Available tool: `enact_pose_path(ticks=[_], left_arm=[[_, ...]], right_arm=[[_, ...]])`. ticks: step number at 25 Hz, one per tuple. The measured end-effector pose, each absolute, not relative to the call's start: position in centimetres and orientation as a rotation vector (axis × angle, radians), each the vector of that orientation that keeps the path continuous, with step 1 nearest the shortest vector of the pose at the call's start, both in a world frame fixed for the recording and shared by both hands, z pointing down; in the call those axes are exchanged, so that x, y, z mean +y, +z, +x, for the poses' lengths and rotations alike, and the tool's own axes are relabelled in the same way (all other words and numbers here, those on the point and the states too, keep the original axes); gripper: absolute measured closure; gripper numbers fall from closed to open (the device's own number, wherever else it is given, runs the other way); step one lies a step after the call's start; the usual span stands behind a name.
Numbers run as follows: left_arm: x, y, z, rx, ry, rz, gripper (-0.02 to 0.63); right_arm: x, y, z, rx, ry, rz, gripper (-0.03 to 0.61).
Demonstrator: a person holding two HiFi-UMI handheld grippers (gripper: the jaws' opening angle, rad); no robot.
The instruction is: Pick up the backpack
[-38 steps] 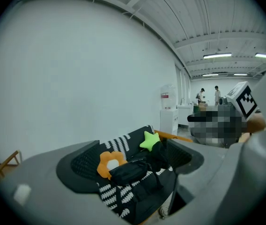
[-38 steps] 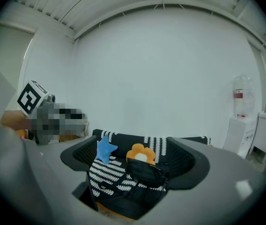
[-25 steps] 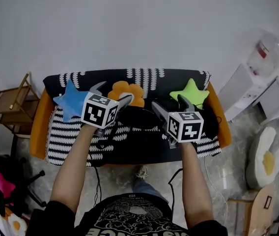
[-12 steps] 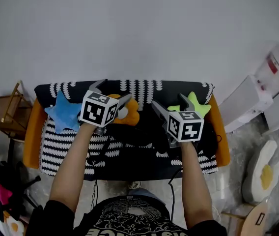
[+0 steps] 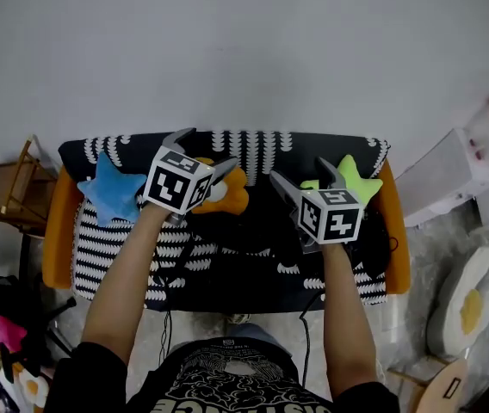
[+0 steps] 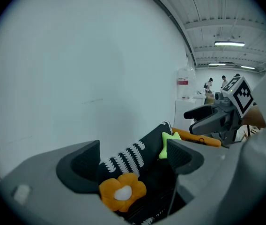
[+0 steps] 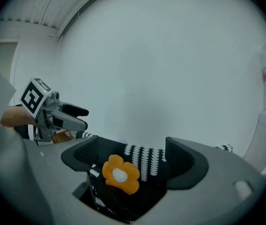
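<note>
Compared with one second ago, the orange sofa (image 5: 55, 248) fills a little more of the head view, and both grippers reach further over it. The left gripper (image 5: 207, 149) now has one jaw tip at the top edge of the sofa's back, where before this tip ended lower on the back. The right gripper (image 5: 299, 172) now overlaps the green star cushion (image 5: 358, 181) with one jaw tip; before, it was just beside it. The opening of the jaws looks the same as before. On both grippers the jaws stand wide apart and hold nothing, and each gripper view shows only the sofa behind the gap.

The sofa carries nearly everything else. A black blanket with white stripes (image 5: 111, 248) covers its back and seat. The black backpack (image 5: 246, 224) lies on the middle of the seat, and no jaw is on it. Its outline is difficult to separate from the dark blanket. Three cushions lean against the sofa's back: a blue star cushion (image 5: 111, 192) at the left end, an orange flower cushion (image 5: 232, 200) in the middle, and the green one at the right end. A wooden rack (image 5: 8, 194) stands just beside the sofa's left arm.
</note>
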State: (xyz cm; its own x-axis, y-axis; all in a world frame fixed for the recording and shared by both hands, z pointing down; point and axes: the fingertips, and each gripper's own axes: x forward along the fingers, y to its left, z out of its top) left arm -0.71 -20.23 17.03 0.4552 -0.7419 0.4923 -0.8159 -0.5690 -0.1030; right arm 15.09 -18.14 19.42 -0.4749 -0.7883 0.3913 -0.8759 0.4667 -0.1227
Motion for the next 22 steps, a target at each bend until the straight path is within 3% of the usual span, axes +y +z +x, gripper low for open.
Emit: enact_pose_path(ticks=[22], left_arm=[[-17.8,32.4,-2.4,-1.057,1.086,2.509,0.174]], right_arm=[[-16.6,34.1,11.7,-2.381,0.598,1.131,0.109]])
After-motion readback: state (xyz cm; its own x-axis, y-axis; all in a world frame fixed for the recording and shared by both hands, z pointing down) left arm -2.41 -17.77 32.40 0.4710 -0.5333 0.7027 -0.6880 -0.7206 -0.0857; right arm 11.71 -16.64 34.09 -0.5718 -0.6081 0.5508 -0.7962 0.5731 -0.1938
